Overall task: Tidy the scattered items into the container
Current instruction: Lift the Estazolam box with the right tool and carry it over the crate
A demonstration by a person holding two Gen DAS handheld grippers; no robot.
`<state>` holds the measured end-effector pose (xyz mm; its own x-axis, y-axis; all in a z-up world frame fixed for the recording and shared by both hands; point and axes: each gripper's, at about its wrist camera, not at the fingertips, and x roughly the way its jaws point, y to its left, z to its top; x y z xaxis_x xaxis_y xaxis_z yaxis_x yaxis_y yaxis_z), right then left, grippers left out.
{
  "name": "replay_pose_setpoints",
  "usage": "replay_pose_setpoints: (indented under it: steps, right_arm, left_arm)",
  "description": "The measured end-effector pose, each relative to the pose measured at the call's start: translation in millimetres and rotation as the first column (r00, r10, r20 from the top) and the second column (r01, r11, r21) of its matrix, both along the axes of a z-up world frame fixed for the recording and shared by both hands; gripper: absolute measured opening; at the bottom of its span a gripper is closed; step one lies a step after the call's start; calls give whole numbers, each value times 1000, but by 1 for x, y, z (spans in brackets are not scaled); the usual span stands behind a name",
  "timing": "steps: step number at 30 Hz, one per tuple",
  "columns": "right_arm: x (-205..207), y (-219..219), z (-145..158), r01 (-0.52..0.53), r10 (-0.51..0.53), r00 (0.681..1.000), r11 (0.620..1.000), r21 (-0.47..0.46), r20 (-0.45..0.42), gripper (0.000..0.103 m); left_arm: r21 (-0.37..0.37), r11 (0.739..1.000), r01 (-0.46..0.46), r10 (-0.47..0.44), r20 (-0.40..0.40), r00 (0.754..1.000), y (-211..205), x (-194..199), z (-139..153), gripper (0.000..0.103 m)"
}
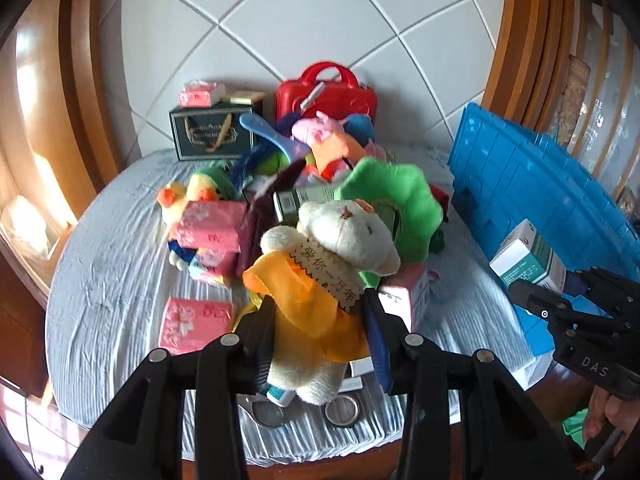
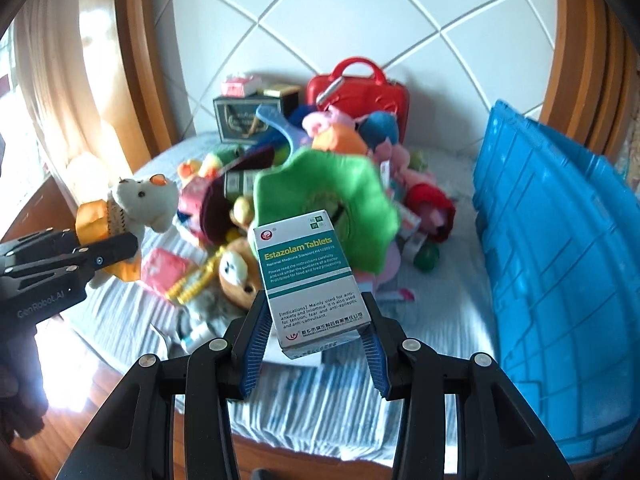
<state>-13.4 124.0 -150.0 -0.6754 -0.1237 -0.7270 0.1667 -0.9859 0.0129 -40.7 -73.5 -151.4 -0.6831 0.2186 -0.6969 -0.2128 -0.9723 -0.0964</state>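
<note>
My left gripper (image 1: pixel 320 320) is shut on a cream plush bear (image 1: pixel 348 236) in a yellow cape, held above the table; the bear also shows in the right wrist view (image 2: pixel 140 200) at the left. My right gripper (image 2: pixel 316 328) is shut on a white and teal tablet box (image 2: pixel 308 276), which also shows in the left wrist view (image 1: pixel 528 256) at the right. A blue plastic crate (image 2: pixel 552 264) stands tilted at the table's right side. A heap of plush toys, among them a green one (image 2: pixel 324 200), lies in the middle.
Pink tissue packs (image 1: pixel 192 324) lie on the striped cloth (image 1: pixel 112 280). A red case (image 1: pixel 324 96) and a dark box (image 1: pixel 212 132) stand at the back wall. Round metal items (image 1: pixel 342 412) lie near the front edge. Wooden frames flank both sides.
</note>
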Motion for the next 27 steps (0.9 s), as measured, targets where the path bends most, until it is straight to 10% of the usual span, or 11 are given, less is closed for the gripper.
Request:
replay_pose_setpoints:
  steps: [27]
  right_arm:
    - [-21, 90, 124, -94, 82, 990, 990, -101, -114, 42]
  left_arm:
    - [-92, 986, -139, 121, -177, 977, 116, -8, 149, 40]
